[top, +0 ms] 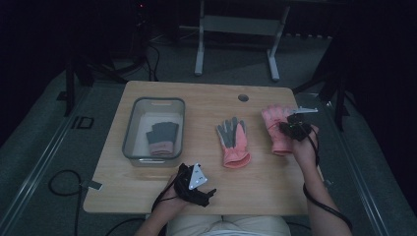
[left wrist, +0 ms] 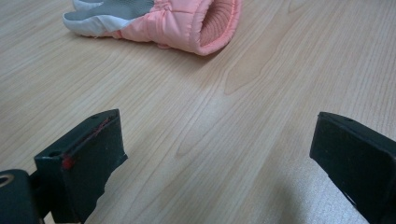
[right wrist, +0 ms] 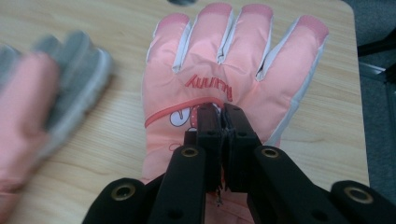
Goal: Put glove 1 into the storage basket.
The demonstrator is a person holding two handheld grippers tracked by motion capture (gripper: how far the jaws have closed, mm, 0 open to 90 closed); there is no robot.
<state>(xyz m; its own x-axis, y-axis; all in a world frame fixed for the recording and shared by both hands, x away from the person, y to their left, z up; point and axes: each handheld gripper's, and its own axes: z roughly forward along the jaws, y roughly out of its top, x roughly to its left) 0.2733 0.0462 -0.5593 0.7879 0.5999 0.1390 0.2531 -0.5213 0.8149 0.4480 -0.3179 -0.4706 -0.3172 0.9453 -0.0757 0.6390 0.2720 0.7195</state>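
Right gripper [right wrist: 221, 112]: jaws pressed together over the back of the pink glove [right wrist: 233, 79], pinching a small fold of its fabric just below the red lettering. Seen from the high view, this gripper [top: 294, 129] sits over the glove's lower half near the table's right edge, the hand [top: 305, 145] behind it.

Pink glove, held: lies back up, fingers spread and pointing to the far side of the table; in the high view [top: 277, 129] it is the rightmost item on the wood.

Left gripper [left wrist: 215, 154]: jaws wide apart, nothing between them, bare wood beneath. High view places it [top: 196, 186] at the near edge of the table, well apart from every glove.

Second pink glove [top: 233, 142]: palm up with grey grip face, cuff toward the person, at mid-table, between the bin and the held glove and apart from both. The left gripper view shows its open cuff [left wrist: 205, 23] ahead of the jaws; in the right gripper view it is a blur at the left [right wrist: 42, 102].

Clear plastic bin [top: 132, 128]: left part of the table; holds a dark glove [top: 162, 137] with a pinkish cuff.

Table [top: 147, 191]: light wood, round cable hole [top: 243, 97] near the far edge. Nothing lies between either gripper and the gloves.

Surroundings: dark floor, cables [top: 61, 184], a grey frame [top: 236, 29] beyond the table.
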